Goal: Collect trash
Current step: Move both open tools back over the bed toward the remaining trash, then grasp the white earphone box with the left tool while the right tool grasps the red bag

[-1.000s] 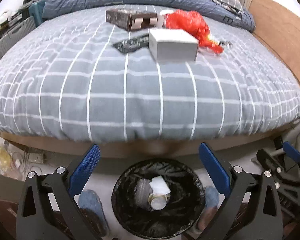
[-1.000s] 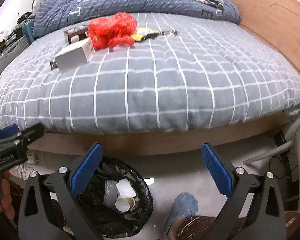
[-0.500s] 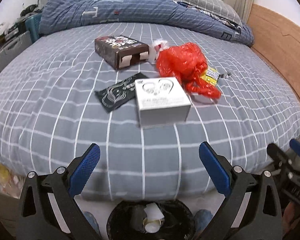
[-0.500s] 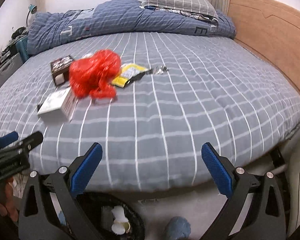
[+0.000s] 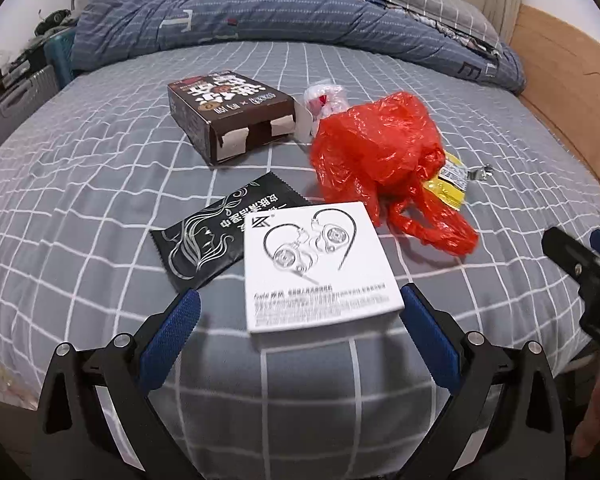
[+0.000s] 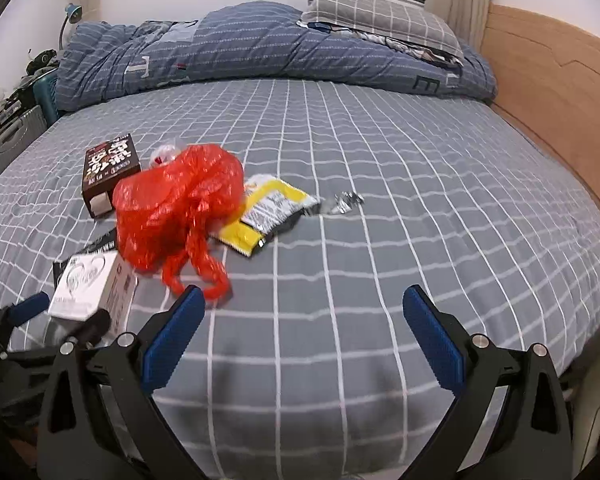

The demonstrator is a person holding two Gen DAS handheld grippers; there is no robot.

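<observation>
Trash lies on the grey checked bed (image 5: 80, 184). A white earphone box (image 5: 316, 264) sits just ahead of my open left gripper (image 5: 300, 320), between its blue fingertips but untouched. Behind it lie a black sachet (image 5: 216, 232), a brown carton (image 5: 232, 112), a crumpled red plastic bag (image 5: 380, 156), a yellow wrapper (image 5: 448, 184) and a small white-red wrapper (image 5: 324, 100). My right gripper (image 6: 300, 320) is open over bare sheet, right of the red bag (image 6: 176, 208); the yellow wrapper (image 6: 268, 212), a foil scrap (image 6: 348, 200), the brown carton (image 6: 110, 168) and the white box (image 6: 88, 284) lie ahead and left.
A rolled blue quilt (image 6: 260, 48) and grey pillow (image 6: 380, 12) fill the far end of the bed. A wooden headboard (image 6: 560, 92) runs along the right. Cases and clutter (image 5: 16, 84) stand at the left. The right half of the sheet (image 6: 440, 200) is bare.
Both grippers rose from floor level above the black bin to over the bed and moved in toward the trash; the bin has dropped out of view. Both stayed open.
</observation>
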